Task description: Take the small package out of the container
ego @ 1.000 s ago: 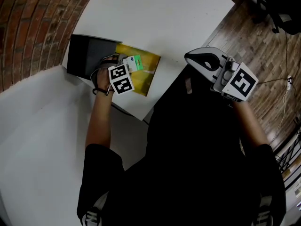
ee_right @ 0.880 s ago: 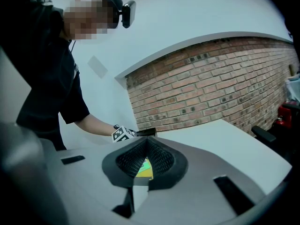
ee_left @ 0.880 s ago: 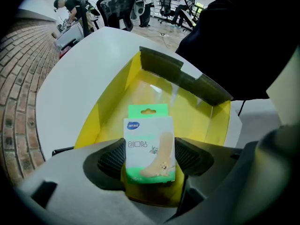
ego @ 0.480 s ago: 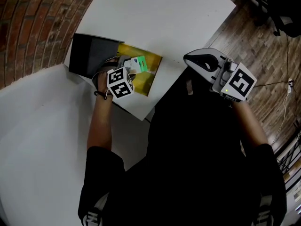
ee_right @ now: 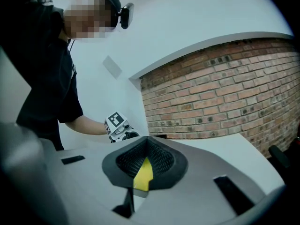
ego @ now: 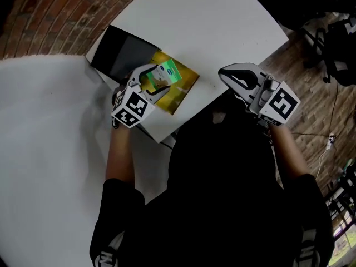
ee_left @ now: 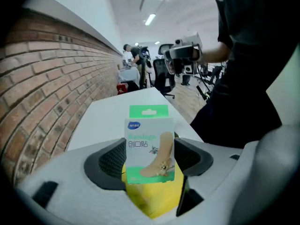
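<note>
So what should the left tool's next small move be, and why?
Probably carry the small package sideways over the bare table and lower it. The left tool grips it by both sides, apparently clear above the yellow container, with free white surface beside it.

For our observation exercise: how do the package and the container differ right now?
The package is green and white; the container is yellow. The package is smaller than the container. The package stands clamped between the left gripper's jaws; the container lies flat on the table. Both look rectangular.
</note>
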A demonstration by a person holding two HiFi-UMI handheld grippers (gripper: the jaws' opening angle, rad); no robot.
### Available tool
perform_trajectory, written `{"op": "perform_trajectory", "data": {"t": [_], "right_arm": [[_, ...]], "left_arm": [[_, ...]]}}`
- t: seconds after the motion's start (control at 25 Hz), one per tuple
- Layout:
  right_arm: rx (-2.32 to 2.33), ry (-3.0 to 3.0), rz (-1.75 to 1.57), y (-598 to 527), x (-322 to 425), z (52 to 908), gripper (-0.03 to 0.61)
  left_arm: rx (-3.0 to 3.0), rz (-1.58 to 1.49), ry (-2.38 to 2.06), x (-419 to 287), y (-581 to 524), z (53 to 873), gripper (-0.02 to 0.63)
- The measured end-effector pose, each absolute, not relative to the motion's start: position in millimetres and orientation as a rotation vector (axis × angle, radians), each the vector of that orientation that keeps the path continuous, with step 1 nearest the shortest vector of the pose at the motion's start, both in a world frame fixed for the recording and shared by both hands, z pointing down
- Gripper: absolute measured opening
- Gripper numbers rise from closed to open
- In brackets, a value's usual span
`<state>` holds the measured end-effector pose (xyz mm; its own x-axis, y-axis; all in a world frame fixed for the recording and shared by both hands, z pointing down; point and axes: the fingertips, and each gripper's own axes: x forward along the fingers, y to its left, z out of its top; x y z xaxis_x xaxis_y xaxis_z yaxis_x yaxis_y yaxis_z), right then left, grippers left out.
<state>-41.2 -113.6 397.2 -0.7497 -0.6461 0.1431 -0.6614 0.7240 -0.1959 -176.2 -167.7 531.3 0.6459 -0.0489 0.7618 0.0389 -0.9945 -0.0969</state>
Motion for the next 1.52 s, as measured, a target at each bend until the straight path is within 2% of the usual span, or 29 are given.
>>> {"op": "perform_trajectory", "data": {"t": [0.28, 0.56, 1.0, 1.52], "right_arm": [[0.861, -2.927, 0.209, -137, -42, 367, 0.006], [0.706, -3.002, 0.079, -132, -44, 329, 0.005], [0.526, -3.088, -0.036, -118, -16, 299, 0.006], [0.397, -3.141, -0.003, -91, 26, 307, 0.005]], "left_arm": [[-2.987, -0.899, 0.49, -175, -173, 458, 0.327], [-3.033, -0.724, 0.754, -184, -146, 425, 0.327], [-2.964, -0.492, 1.051, -179, -107, 373, 0.327], [-3.019, -0.022, 1.306, -159, -34, 340, 0.327]]}}
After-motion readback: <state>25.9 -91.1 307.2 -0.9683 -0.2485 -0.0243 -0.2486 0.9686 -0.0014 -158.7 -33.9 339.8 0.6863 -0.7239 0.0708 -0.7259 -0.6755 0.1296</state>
